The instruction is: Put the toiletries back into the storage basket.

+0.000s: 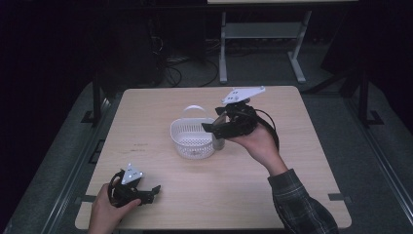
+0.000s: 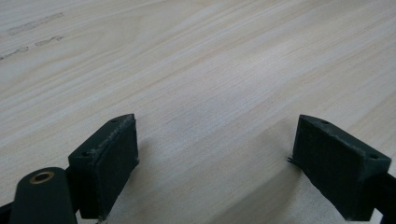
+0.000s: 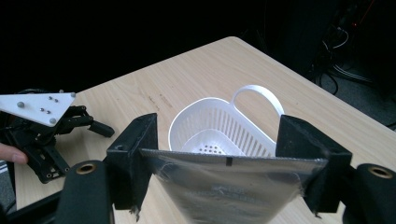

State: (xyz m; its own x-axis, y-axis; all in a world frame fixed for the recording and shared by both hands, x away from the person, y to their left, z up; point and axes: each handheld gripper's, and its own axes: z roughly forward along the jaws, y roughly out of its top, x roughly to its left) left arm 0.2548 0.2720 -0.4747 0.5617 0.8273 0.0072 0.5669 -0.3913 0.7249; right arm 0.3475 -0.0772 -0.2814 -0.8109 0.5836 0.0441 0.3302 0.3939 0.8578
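Pale wood grain runs across the table (image 1: 160, 200), which stands on a grey floor with a second desk's white legs (image 1: 223, 48) and loose cables (image 1: 180, 68) in the dark behind it. Near the middle of the tabletop sits a white slotted basket (image 1: 191, 139) with an arched handle (image 1: 193, 108) standing up on its far side; in the right gripper view its bottom shows bare, with small round holes. Nothing lies between the basket and the right gripper (image 1: 217, 127), which a hand in a plaid sleeve holds just beside and above the basket's right rim. Its jaws are clamped on the two side edges of a silvery foil pouch (image 3: 233, 182), stretched flat between the pads, with its upper edge level and the basket right beyond it. The left gripper (image 1: 152, 190) rests well apart on the near left part of the table, held by the other hand; its jaws stand wide apart over bare wood.
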